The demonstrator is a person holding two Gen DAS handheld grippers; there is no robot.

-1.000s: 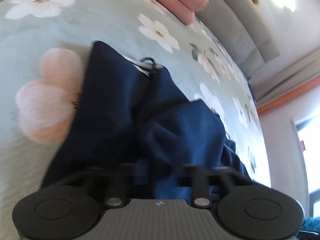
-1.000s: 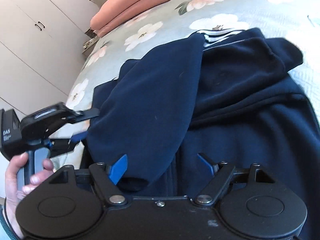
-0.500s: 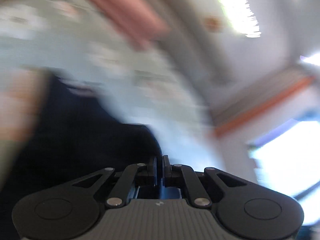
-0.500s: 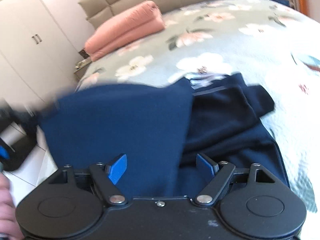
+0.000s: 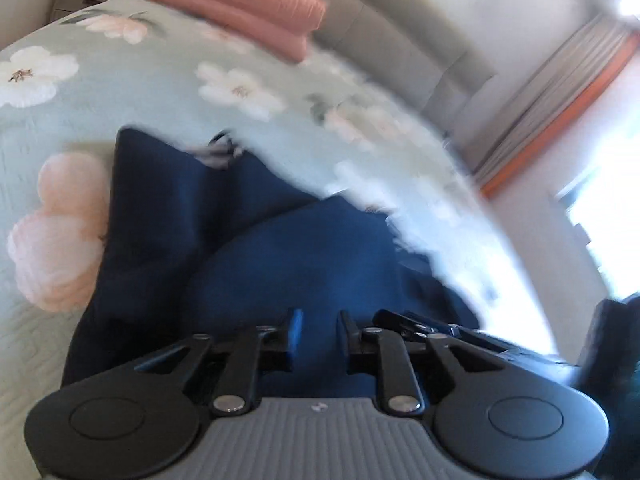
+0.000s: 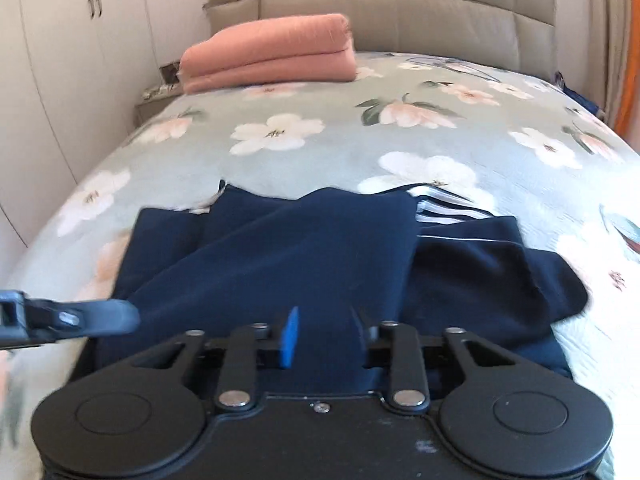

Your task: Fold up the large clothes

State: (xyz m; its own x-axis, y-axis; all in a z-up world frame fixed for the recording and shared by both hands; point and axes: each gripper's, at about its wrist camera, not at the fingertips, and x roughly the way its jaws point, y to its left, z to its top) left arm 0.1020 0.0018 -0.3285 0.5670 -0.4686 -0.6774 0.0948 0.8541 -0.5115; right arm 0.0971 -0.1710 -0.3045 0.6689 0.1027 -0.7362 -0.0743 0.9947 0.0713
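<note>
Closing over a navy fold, the right gripper point(image 6: 322, 338) has cloth between its pads but is not yet clearly pinching it. The left gripper point(image 5: 318, 334) is easing apart, navy fabric sitting in the narrow gap (whether it grips is unclear from the blur). The navy garment point(image 6: 304, 248) lies bunched near the foot of the floral bedspread point(image 6: 320, 148), one panel thrown across the body, white-striped trim point(image 6: 444, 208) showing. My judgement: the fold is early, with smoothing and halving left. A folded pink blanket point(image 6: 272, 56) rests farther back by the headboard point(image 6: 400, 12). No writing is readable.
</note>
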